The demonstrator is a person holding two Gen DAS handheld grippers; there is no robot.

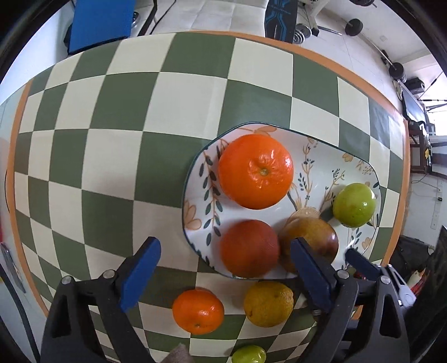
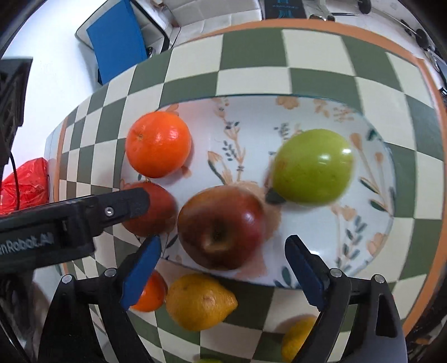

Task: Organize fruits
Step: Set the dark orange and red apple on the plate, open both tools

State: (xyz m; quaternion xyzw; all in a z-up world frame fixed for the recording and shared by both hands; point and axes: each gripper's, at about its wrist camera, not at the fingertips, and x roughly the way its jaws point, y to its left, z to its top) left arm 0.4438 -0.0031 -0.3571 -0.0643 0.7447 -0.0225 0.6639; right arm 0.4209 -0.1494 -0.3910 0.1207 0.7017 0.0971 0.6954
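Observation:
A floral plate (image 1: pixel 195 178) (image 2: pixel 313 240) on the checkered table holds a large orange (image 1: pixel 255 171) (image 2: pixel 158 144), a red fruit (image 1: pixel 248 247) (image 2: pixel 159 212), a dark red apple (image 1: pixel 313 237) (image 2: pixel 220 227) and a green apple (image 1: pixel 354 204) (image 2: pixel 313 166). Off the plate at its near edge lie a small orange (image 1: pixel 197 311) (image 2: pixel 151 293) and a yellow lemon (image 1: pixel 268 303) (image 2: pixel 199 301). My left gripper (image 1: pixel 225 275) is open and empty above the plate's near edge. My right gripper (image 2: pixel 222 275) is open and empty over the dark red apple.
A green lime (image 1: pixel 248 354) and another yellow fruit (image 2: pixel 299 338) lie near the table's front. The left gripper's arm (image 2: pixel 69 220) crosses the right wrist view. A blue chair (image 1: pixel 100 22) and dumbbells (image 1: pixel 353 26) stand beyond the table. A red bag (image 2: pixel 25 184) lies at left.

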